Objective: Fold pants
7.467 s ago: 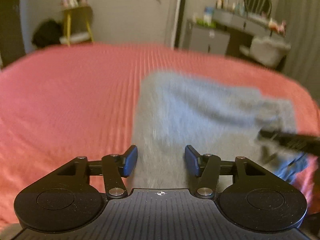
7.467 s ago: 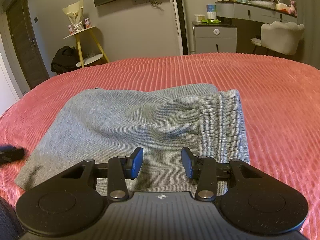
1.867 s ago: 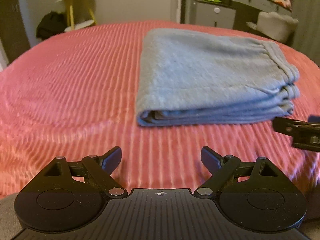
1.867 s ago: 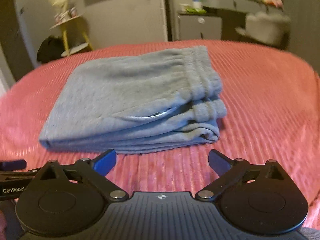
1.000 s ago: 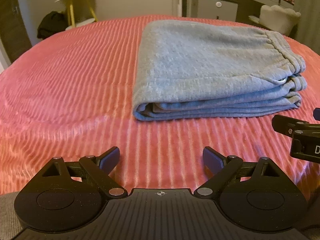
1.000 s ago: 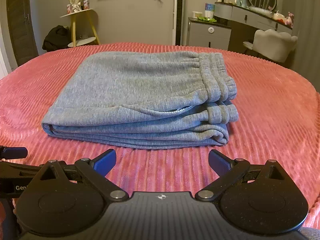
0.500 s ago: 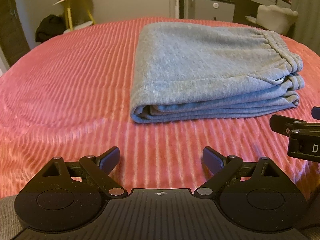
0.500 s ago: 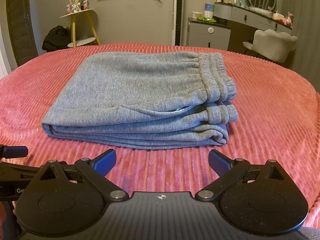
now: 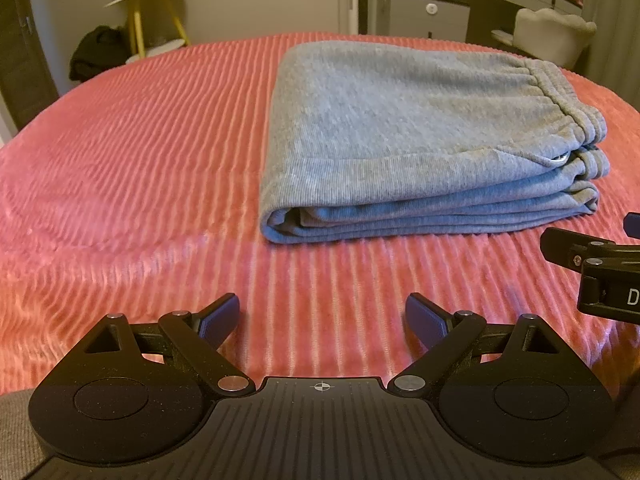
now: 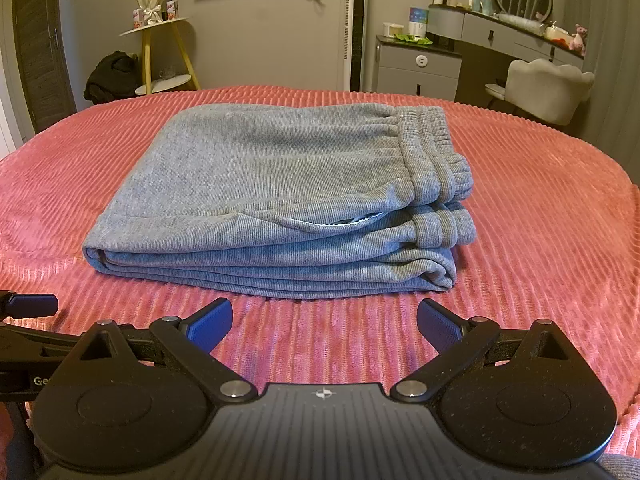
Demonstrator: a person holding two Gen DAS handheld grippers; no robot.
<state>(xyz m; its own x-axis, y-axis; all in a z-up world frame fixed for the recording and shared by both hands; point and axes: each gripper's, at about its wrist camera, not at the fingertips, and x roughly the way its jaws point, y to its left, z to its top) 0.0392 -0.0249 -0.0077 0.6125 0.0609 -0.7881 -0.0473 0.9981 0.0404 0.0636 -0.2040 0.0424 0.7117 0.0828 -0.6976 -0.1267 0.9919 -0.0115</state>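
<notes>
The grey pants [image 9: 412, 128] lie folded in a flat stack of several layers on the red ribbed bedspread [image 9: 140, 152]. The elastic waistband [image 10: 432, 152] is at the stack's right end. My left gripper [image 9: 322, 318] is open and empty, a short way in front of the stack's left corner. My right gripper [image 10: 324, 326] is open and empty, just in front of the stack's near edge. Each gripper shows at the edge of the other's view: the right gripper [image 9: 592, 256] and the left gripper [image 10: 28, 308].
The bed's far edge [image 10: 280, 90] curves in front of a yellow-legged side table [image 10: 160, 52], a dark bag [image 10: 112, 76] on the floor, a grey cabinet [image 10: 416, 68], a vanity desk [image 10: 516, 36] and a pale chair [image 10: 544, 88].
Both grippers let go of the pants and drew back toward the near side; their jaws went from nearly shut to wide open. In the last second almost nothing has moved.
</notes>
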